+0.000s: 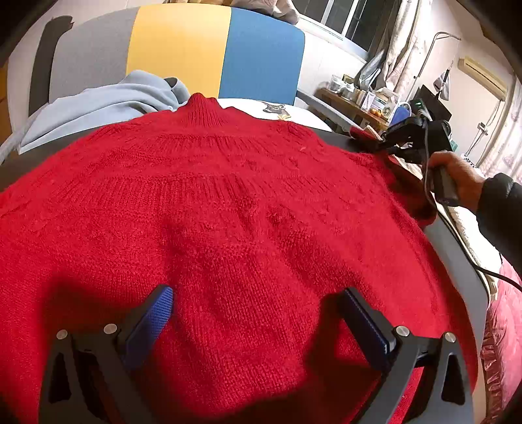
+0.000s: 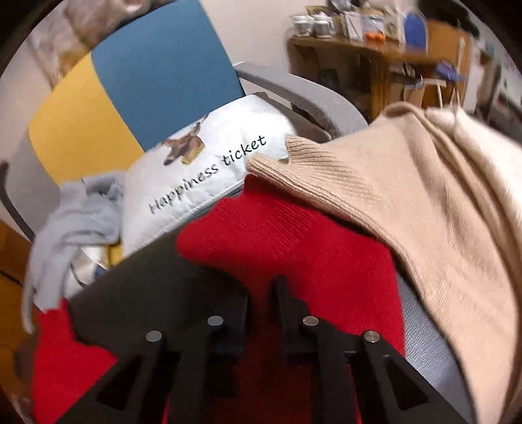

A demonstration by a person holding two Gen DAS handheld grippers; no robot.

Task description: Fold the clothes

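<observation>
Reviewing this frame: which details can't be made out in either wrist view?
- Red sweater hem and left sleeve: cut off by the left wrist view's edges.
- Right hand-held gripper grasp: the right wrist view is motion-blurred, and red knit hides its fingertips.
- Shelf items: blurred and too small.
- Beige sweater: runs past the right edge.

Sweater [image 1: 228, 202] flat on table [image 1: 456, 248]; hoodie [image 1: 98, 104] behind-left of sweater, pillow [image 2: 202, 173] behind-right, second sweater [image 2: 440, 202] right.

Big fuzzy red knit sweater [image 1: 228, 202] spread flat on the dark table, ribbed collar pointing to the far edge (one sleeve [image 2: 287, 241] stretched out sideways, partly under a beige sweater [image 2: 424, 202]).
</observation>
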